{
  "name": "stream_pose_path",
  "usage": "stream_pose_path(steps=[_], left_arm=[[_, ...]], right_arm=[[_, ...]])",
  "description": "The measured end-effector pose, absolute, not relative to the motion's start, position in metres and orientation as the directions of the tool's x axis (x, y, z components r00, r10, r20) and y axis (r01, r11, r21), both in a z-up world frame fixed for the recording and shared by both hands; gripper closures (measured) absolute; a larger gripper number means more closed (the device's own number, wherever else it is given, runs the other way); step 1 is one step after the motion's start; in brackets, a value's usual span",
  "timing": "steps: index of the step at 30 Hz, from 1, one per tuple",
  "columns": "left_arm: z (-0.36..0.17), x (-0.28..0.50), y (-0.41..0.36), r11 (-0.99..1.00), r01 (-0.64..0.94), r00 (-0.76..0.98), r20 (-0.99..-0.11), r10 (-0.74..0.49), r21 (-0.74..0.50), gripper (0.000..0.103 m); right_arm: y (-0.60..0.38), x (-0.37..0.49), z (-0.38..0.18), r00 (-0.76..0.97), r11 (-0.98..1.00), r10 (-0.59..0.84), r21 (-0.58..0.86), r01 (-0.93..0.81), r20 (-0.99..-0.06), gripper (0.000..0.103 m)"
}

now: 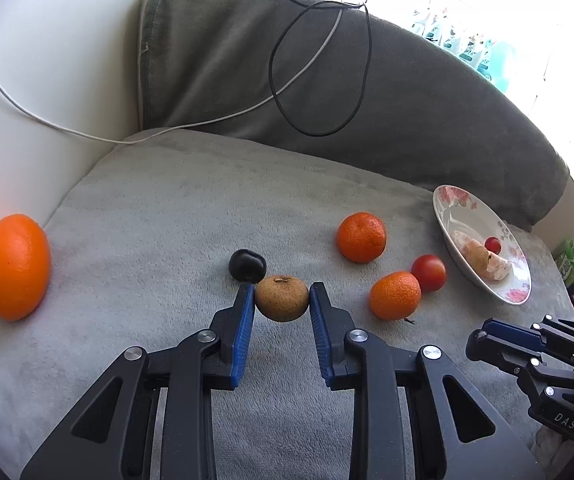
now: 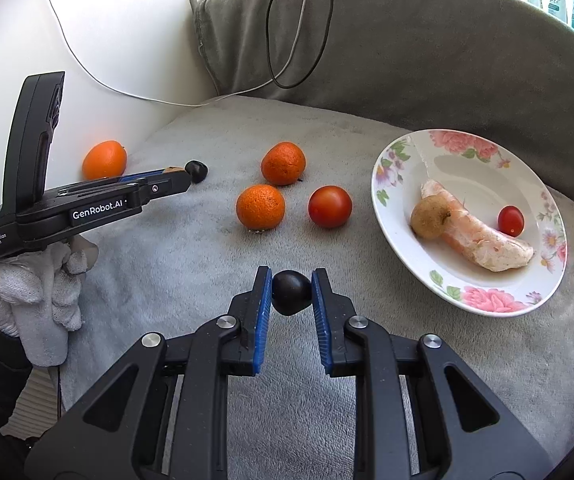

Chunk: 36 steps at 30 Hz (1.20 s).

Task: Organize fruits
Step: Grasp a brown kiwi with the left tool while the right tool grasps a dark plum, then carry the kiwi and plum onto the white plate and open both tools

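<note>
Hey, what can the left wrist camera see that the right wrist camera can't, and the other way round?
Left wrist only: the brown fruit gripped between the left gripper's fingers. Right wrist only: the black fruit held by the right gripper, and the gloved hand. Both: the floral plate, the tomato, two mandarins, the big orange.

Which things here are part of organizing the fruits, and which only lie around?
Part of the job:
- left gripper, shut on brown fruit
- right gripper, shut on dark plum
- second dark plum
- large orange
- two mandarins
- tomato
- flowered plate

Only lying around:
- black cable
- white cable
- grey blanket
</note>
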<state>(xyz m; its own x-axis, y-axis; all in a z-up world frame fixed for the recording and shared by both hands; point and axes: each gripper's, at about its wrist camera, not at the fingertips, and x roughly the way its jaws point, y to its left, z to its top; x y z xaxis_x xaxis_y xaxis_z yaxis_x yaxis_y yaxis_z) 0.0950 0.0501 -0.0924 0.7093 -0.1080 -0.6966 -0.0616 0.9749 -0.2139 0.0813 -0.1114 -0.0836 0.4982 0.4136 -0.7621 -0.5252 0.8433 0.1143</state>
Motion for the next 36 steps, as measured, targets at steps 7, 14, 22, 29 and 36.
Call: stream_pose_path(steps=[7, 14, 22, 29, 36], left_arm=[[-0.075, 0.083, 0.041, 0.975, -0.018, 0.735, -0.664, -0.138, -0.223, 0.077], [-0.062, 0.082, 0.016, 0.972, 0.033, 0.747, -0.640, -0.179, -0.233, 0.077], [-0.054, 0.086, -0.011, 0.966, 0.093, 0.745, -0.627, -0.229, -0.242, 0.077], [-0.052, 0.096, -0.036, 0.957, 0.148, 0.731, -0.624, -0.275, -0.249, 0.077], [-0.054, 0.112, -0.061, 0.946, 0.194, 0.712, -0.625, -0.319, -0.261, 0.077]], right_arm=[[-0.122, 0.078, -0.068, 0.543, 0.856, 0.399, 0.087, -0.510, -0.739, 0.082], [-0.138, 0.079, -0.055, 0.584, 0.873, 0.376, 0.063, -0.484, -0.719, 0.082], [-0.160, 0.090, -0.047, 0.622, 0.897, 0.344, 0.050, -0.439, -0.703, 0.082], [-0.184, 0.112, -0.040, 0.652, 0.919, 0.312, 0.045, -0.392, -0.691, 0.082], [-0.209, 0.137, -0.037, 0.674, 0.938, 0.276, 0.038, -0.346, -0.686, 0.082]])
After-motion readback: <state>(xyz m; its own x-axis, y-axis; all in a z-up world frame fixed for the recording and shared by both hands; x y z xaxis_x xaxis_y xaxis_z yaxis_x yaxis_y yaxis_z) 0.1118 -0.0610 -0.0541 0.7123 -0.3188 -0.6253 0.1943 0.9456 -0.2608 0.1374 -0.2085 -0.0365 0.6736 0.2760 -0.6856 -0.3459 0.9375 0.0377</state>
